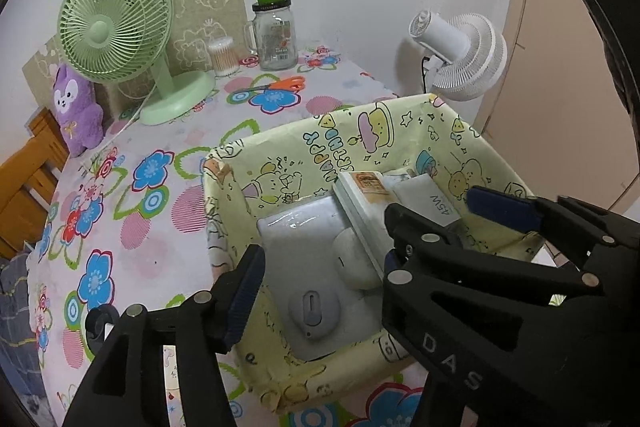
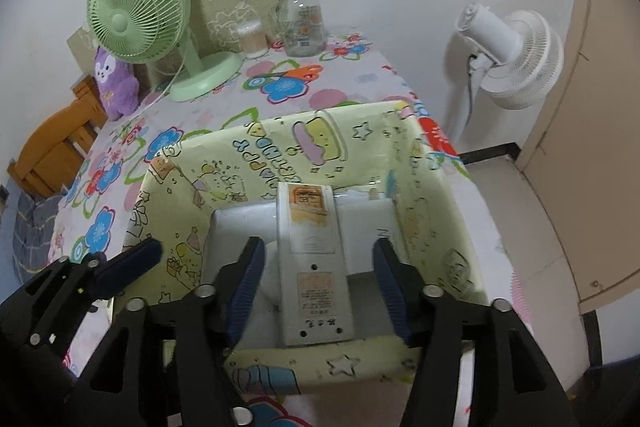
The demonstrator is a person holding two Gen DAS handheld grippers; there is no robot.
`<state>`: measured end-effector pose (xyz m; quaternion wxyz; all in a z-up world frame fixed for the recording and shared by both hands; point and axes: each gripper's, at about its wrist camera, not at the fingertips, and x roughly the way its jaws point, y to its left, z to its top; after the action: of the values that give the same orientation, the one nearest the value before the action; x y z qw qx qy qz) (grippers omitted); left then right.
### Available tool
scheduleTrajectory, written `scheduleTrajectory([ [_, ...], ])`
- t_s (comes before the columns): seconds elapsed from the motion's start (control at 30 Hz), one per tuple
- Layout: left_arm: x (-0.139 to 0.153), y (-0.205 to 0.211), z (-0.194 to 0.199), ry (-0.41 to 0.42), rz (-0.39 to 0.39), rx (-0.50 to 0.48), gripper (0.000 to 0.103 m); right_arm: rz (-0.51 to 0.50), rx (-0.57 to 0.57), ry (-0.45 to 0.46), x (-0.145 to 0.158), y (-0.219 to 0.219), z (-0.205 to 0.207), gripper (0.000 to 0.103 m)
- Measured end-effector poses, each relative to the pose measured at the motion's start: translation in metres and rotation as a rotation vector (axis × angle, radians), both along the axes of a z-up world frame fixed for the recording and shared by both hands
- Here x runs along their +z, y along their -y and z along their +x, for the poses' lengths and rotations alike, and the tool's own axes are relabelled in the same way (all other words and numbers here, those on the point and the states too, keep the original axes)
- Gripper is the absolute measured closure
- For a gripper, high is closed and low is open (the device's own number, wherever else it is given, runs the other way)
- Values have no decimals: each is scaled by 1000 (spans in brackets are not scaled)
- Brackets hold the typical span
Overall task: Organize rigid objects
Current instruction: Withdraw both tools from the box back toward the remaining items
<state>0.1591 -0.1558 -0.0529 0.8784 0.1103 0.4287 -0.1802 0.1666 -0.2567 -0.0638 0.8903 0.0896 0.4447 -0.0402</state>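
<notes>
Yellow box (image 2: 304,135) on bench (image 1: 132,227) | remote (image 2: 314,267) lies inside, between our right tongs (image 2: 320,291), parted, untouched | left tongs (image 1: 320,291) parted, empty, likely steadying the drop.

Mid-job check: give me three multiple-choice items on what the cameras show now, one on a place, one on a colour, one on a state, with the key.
1. Where does the long white remote-shaped device lie?
A. in the yellow cartoon-print box
B. beside the orange-handled scissors
C. under the green desk fan

2. What colour is the plush toy?
A. red
B. purple
C. black

3. How does the right gripper stand?
A. clamped on the glass jar
B. open, astride the device
C. shut on nothing

Key: 1 A, it rests on other items inside the box; 2 B, purple beside the fan; 3 B, both pads stand clear of the device's sides.
</notes>
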Motion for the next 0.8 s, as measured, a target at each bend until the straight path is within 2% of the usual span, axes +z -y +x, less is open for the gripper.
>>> scheduleTrajectory([
  [0.03, 2, -2, -1, 6, -1, 4, 32, 3, -2, 6, 2, 1, -2, 36],
  [0.23, 12, -8, -13, 39, -10, 5, 27, -1, -25, 38, 12, 0, -17, 28],
  [0.8, 28, -28, -44, 106, -1, 27, 15, -20, -8, 91, 29, -14, -50, 21],
])
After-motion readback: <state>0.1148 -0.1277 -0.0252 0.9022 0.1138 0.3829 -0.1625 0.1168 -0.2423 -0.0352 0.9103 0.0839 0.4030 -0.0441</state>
